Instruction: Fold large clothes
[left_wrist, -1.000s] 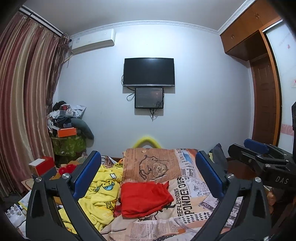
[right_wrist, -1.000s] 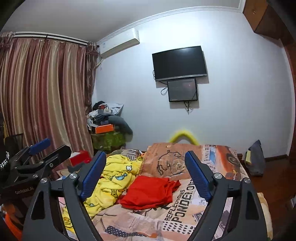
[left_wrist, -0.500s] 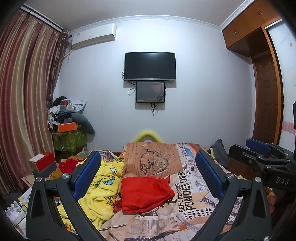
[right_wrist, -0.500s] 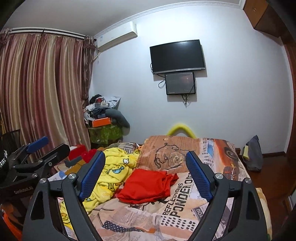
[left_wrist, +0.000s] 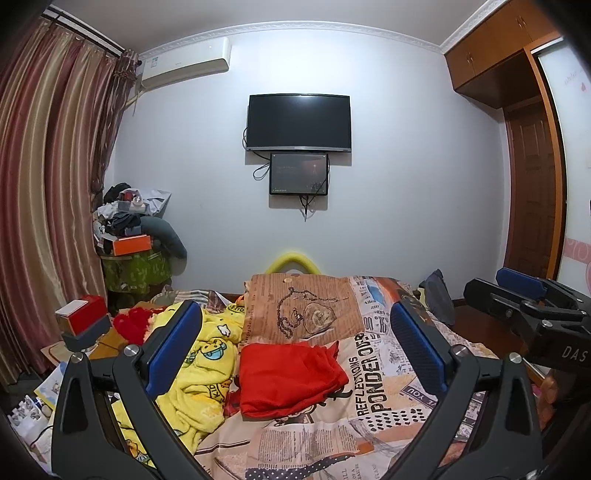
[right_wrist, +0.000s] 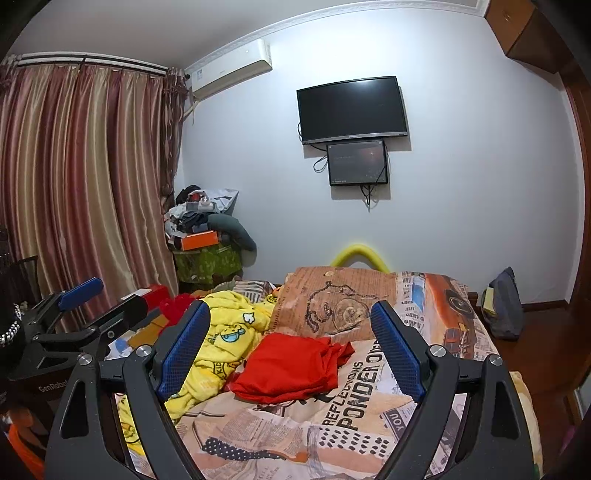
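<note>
A red garment (left_wrist: 291, 376) lies folded in a rough square on the newspaper-print bedspread (left_wrist: 373, 380); it also shows in the right wrist view (right_wrist: 291, 367). A crumpled yellow cartoon-print garment (left_wrist: 195, 373) lies to its left, also in the right wrist view (right_wrist: 218, 350). My left gripper (left_wrist: 295, 350) is open and empty, held above the near end of the bed. My right gripper (right_wrist: 291, 350) is open and empty beside it. Each gripper appears at the edge of the other's view, the right one (left_wrist: 532, 314) and the left one (right_wrist: 74, 325).
Striped curtains (left_wrist: 48, 184) hang on the left. A cluttered stand (left_wrist: 133, 251) is in the far left corner. A red box (left_wrist: 81, 317) sits left of the bed. A television (left_wrist: 299, 122) hangs on the far wall. A wooden door (left_wrist: 532, 195) and a dark bag (right_wrist: 504, 306) are on the right.
Both cameras have tilted slightly upward, so the bed sits lower in each view. The garments have not moved and both grippers stay open.
</note>
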